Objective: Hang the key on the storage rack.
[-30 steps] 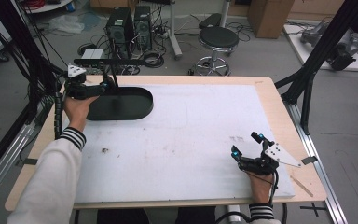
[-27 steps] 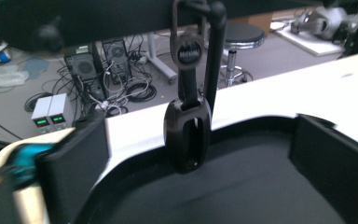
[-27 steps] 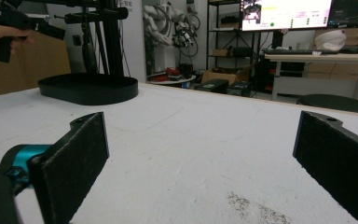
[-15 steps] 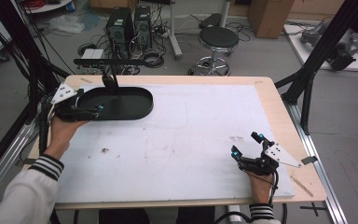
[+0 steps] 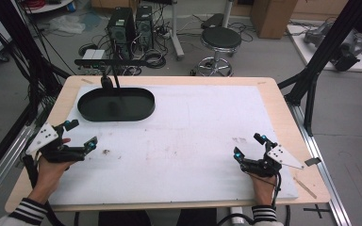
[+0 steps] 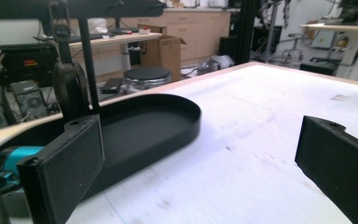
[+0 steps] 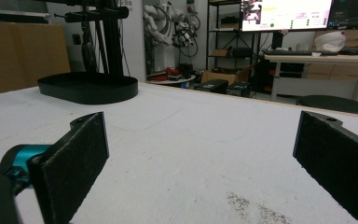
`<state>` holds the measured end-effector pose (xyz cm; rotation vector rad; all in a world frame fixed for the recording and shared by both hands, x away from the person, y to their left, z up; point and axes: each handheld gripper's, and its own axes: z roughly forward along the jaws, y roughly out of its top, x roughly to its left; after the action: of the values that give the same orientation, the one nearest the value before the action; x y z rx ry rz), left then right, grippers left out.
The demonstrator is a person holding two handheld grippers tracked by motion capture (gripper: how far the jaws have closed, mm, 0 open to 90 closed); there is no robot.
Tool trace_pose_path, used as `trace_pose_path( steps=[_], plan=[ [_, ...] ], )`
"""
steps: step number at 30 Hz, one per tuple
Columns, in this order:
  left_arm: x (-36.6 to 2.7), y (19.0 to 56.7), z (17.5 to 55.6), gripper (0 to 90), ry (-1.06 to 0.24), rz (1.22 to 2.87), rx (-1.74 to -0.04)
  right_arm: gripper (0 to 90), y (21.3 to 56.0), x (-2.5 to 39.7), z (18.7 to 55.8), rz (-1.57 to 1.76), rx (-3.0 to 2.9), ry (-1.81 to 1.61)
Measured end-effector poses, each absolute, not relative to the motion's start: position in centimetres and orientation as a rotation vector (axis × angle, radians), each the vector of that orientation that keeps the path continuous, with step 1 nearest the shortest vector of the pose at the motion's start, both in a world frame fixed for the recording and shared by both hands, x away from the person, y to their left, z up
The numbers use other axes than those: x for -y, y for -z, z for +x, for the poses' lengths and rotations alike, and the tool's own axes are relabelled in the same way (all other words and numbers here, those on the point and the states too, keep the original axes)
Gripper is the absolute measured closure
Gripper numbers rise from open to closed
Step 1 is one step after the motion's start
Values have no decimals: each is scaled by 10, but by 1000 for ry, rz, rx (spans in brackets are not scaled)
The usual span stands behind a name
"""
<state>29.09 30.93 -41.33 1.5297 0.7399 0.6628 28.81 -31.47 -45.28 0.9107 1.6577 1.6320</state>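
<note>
A black oval tray [image 5: 116, 104] lies on the white mat at the far left of the table, with nothing in it; it also lies ahead in the left gripper view as the tray [image 6: 140, 128] and far off as the tray [image 7: 88, 87]. My left gripper [image 5: 81, 133] is held near the table's front left corner, open and holding nothing, well short of the tray. My right gripper [image 5: 249, 146] rests at the front right on the mat, jaws wide apart and bare. Both gripper views show their black pads spread with bare mat between them.
A black stand with a crossbar [image 5: 111, 62] rises just behind the tray. A dark smudge [image 5: 106, 152] marks the mat near my left gripper, and faint specks [image 5: 239, 140] lie by the right one. The white mat [image 5: 193, 122] covers most of the wooden table.
My left hand has pulled back from the tray at the far left to the front left corner of the table, leaving the tray on the mat. The right gripper has stayed put.
</note>
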Motion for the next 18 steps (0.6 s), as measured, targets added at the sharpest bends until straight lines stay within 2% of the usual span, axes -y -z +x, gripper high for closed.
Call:
trace_pose_path(
  steps=[4, 7, 18],
  plan=[
    [-309, 435, 275, 17, -635, 1493, -740, 22, 453, 315, 288, 908, -1660, -1627],
    [-309, 449, 267, 17, -668, 1471, -736, 22, 453, 315, 288, 902, -1661, -1627],
    [-309, 454, 260, 46, -710, 1417, -713, 22, 453, 315, 287, 902, -1662, -1627]
  ],
)
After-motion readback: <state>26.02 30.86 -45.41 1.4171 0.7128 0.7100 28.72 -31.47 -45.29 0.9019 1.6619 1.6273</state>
